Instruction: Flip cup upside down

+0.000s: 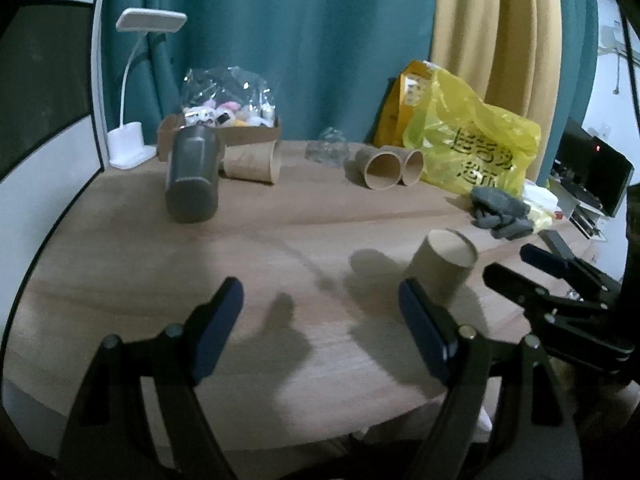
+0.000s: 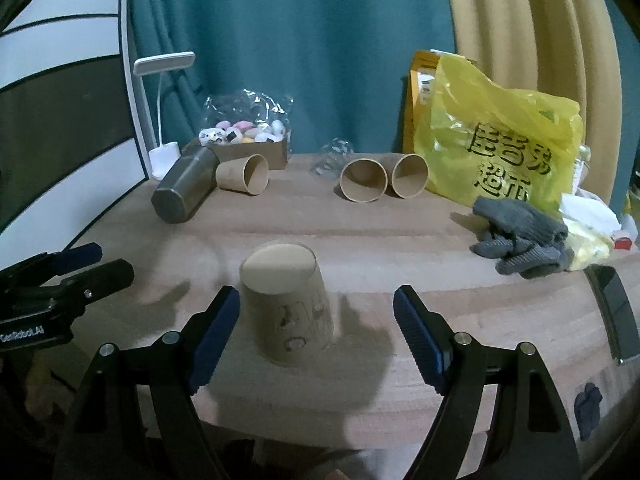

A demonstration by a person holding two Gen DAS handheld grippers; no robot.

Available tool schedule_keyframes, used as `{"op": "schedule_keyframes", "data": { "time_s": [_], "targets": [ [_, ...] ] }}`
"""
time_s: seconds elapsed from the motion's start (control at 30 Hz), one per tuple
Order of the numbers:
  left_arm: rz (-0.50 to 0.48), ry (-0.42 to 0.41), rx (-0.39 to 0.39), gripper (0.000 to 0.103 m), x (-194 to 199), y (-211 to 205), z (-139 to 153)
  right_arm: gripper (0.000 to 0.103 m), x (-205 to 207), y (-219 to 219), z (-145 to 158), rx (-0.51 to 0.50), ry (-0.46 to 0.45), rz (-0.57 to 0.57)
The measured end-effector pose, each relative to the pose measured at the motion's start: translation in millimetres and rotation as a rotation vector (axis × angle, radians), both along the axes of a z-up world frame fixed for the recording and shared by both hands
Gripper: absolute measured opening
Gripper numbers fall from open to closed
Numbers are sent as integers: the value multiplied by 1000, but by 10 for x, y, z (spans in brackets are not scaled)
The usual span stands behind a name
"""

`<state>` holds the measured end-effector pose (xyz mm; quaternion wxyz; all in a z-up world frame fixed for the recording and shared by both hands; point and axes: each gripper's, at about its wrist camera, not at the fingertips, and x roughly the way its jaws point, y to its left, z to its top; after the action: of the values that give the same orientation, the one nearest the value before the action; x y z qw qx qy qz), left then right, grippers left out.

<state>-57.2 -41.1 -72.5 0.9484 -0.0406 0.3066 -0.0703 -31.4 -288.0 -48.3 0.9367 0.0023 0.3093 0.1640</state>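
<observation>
Standing upside down on the wooden table (image 2: 400, 240), base up, the paper cup (image 2: 286, 312) is seen just beyond the right gripper (image 2: 316, 334), nearer its left finger, untouched. Right gripper is spread wide, nothing held. Left gripper (image 1: 320, 328) is likewise wide open and empty, with the cup off beyond its right finger (image 1: 424, 336).

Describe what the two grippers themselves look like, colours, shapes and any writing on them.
Both are black two-finger tools. The right gripper has angular black links joined by round silver pins, and its fingertips carry dark blue ribbed pads. The left gripper has the same black frame, silver pins and blue pads. Seen from the right camera, its body bears small white lettering, too small to read surely. No cables or sleeves show.
</observation>
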Motion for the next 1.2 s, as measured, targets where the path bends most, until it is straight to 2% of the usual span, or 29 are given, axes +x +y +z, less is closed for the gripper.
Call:
{"op": "schedule_keyframes", "data": {
  "time_s": [0.5, 1.2],
  "targets": [
    [21, -56, -4, 81, -383, -65, 159, 82, -323, -88, 135, 9, -37, -24],
    [33, -64, -12, 81, -402, -19, 181, 82, -320, -90, 126, 9, -37, -26]
  ]
}}
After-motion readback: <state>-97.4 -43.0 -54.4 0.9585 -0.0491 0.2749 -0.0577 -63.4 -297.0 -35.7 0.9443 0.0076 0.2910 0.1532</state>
